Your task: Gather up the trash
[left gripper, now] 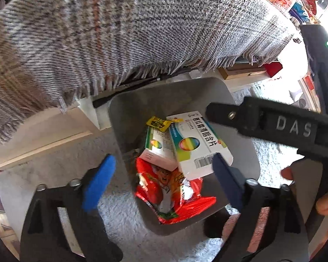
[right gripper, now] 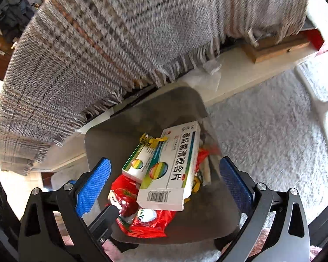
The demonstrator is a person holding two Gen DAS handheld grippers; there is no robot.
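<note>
both claws (left gripper: 161, 174) (right gripper: 165, 185) gape over a box (right gripper: 170, 170), barcode end nearest.

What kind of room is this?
Probably a living room at home: a fringed plaid blanket hangs off low furniture, a fluffy pale rug covers the floor, and a small grey trash bin holds empty packets.
</note>
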